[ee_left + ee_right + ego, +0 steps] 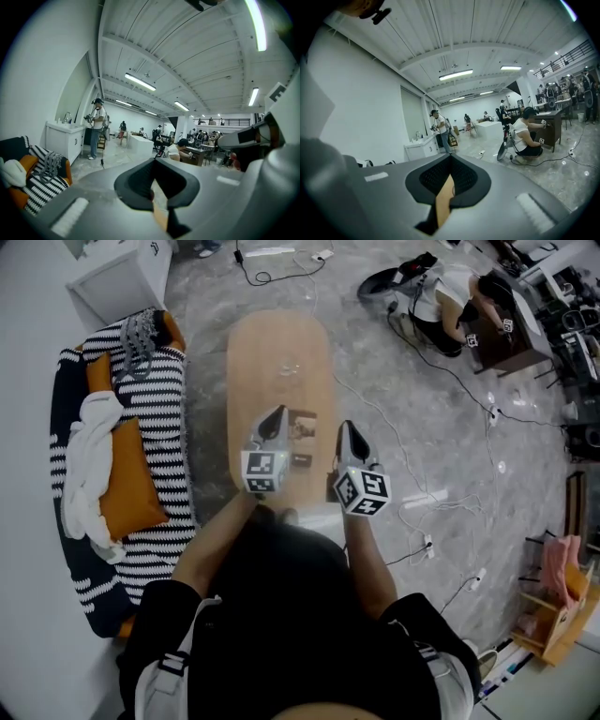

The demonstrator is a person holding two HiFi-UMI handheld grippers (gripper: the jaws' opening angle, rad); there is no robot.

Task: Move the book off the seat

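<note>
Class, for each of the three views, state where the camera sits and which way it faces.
Head view: on the person's head, facing steeply down at the oval wooden table; forearms, left gripper and right gripper show.
Left gripper view: on that gripper, facing level across the hall; its shut jaws show.
Right gripper view: likewise, with its own shut jaws.
Shared: both gripper views show the white counter.

A book (302, 426) lies flat on the oval wooden table (277, 352), toward its near end.
</note>
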